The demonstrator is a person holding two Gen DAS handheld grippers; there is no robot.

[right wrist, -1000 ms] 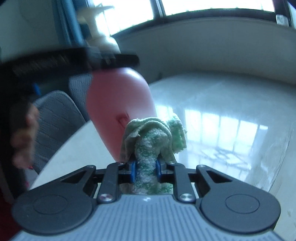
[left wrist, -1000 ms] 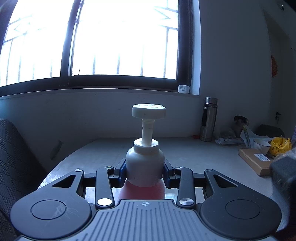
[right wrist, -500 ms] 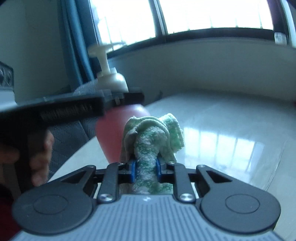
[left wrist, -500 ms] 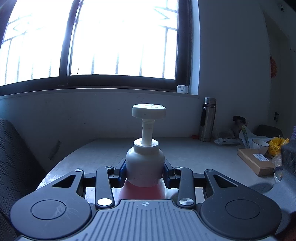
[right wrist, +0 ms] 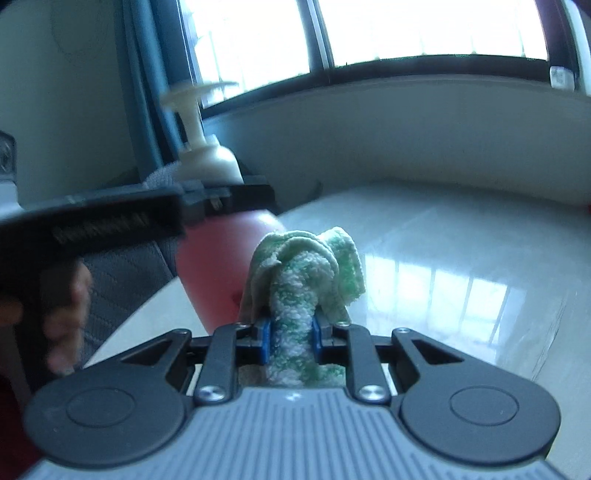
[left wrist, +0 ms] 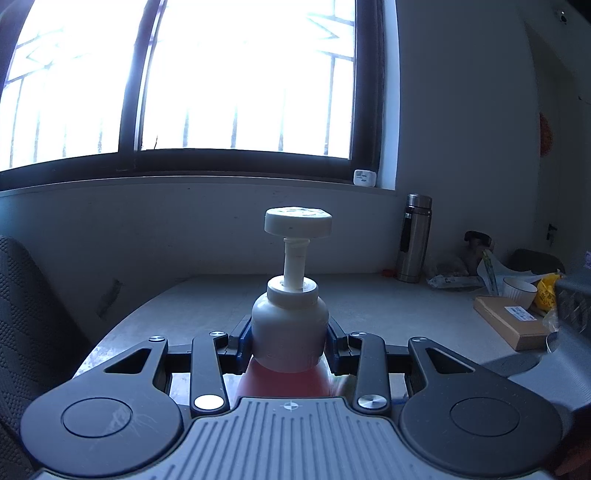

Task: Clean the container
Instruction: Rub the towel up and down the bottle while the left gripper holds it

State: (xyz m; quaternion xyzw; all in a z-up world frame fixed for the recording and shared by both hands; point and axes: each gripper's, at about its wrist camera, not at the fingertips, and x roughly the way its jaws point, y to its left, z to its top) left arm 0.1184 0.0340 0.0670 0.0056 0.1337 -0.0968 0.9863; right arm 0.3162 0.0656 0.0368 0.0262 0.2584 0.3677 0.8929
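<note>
1. Gripping the pump bottle (left wrist: 290,325) just under its white collar, the left gripper (left wrist: 290,341) is clenching it from both sides and holding it upright above the near edge of the table (left wrist: 369,306).
2. In the right wrist view, a person's hand (right wrist: 62,295) is showing blurred at the far left on the black handle.
3. The bottle's pink body (right wrist: 218,266) is hanging below those jaws, its white pump head standing up against the window (right wrist: 424,29).
4. The right gripper (right wrist: 291,332) is grasping a bunched green-and-white cloth (right wrist: 303,273) between its blue pads.
5. The cloth is sitting against the bottle's lower right side; actual contact is hard to tell.
6. Farther right, a steel flask (left wrist: 413,236), a cardboard box (left wrist: 509,321) and a white cup (left wrist: 519,291) are standing on the table.
</note>
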